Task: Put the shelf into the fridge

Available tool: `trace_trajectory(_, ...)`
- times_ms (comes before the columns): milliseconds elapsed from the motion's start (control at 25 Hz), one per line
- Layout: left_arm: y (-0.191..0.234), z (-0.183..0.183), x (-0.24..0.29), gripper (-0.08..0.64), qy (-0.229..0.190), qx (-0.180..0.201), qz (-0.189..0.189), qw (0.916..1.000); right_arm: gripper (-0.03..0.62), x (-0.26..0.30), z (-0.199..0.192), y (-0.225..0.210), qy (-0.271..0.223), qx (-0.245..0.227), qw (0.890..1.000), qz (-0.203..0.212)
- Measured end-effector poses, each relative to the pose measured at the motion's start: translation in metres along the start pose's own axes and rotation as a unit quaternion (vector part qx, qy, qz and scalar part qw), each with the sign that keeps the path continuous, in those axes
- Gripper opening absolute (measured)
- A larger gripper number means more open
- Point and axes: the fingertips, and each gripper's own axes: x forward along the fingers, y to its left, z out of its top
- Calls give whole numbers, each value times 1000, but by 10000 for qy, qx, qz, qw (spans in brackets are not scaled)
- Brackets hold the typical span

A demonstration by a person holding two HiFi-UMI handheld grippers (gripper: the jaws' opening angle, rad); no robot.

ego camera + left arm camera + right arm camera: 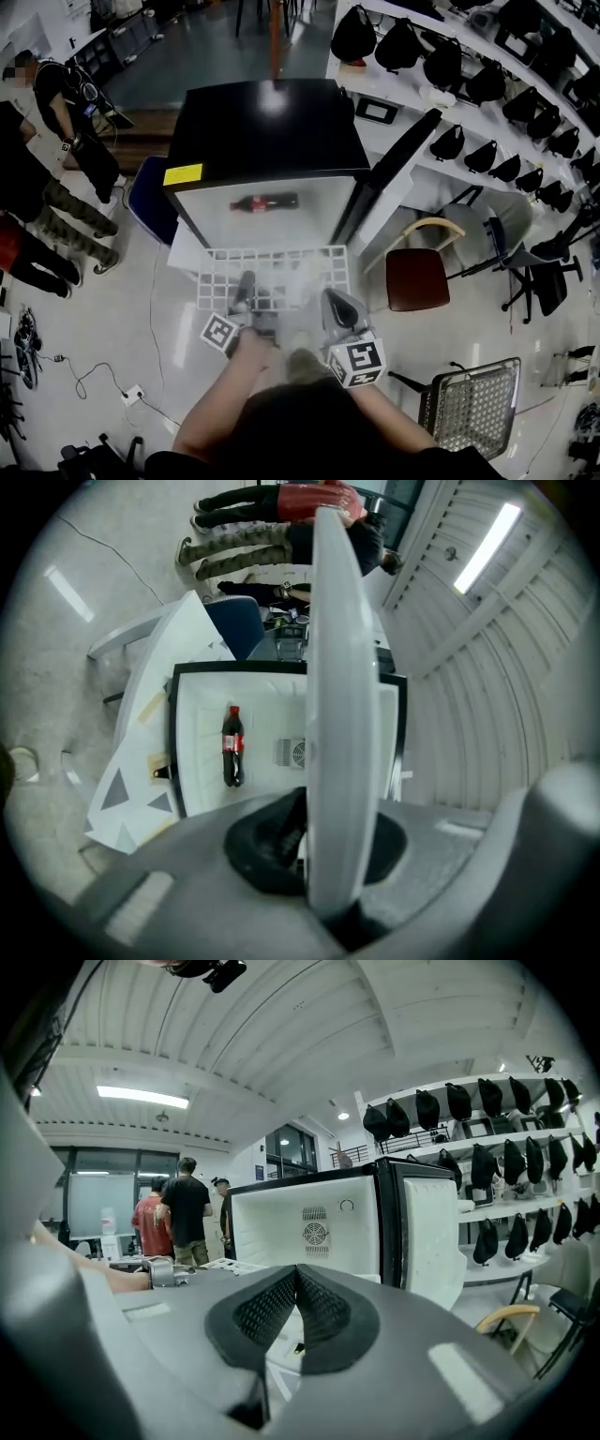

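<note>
The white wire shelf hangs level in front of the open fridge, its far edge near the fridge's opening. My left gripper is shut on the shelf's near edge at the left; in the left gripper view the shelf runs edge-on between the jaws. My right gripper is shut on the near edge at the right, its pads meeting at the tips with white wire below. A cola bottle lies inside the white fridge cavity.
The fridge door stands open to the right. A brown chair sits beside it, and a wire basket is at the lower right. People stand at the left. Racks with black bags line the right.
</note>
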Motion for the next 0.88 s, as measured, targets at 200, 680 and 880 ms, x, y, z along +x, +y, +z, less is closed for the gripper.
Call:
trace_trajectory(200, 10, 7, 22, 32, -130, -68, 16, 9999, 2, 26, 3, -14, 34, 38, 9999, 124)
trace_trajectory(680, 29, 12, 58, 32, -139, 58, 94, 9998, 2, 53, 1, -31, 84, 38, 9991, 413)
trace_trajectory(880, 33, 16, 70, 32, -123, 129, 60, 9998, 2, 66, 3, -36, 38, -17, 9987, 517)
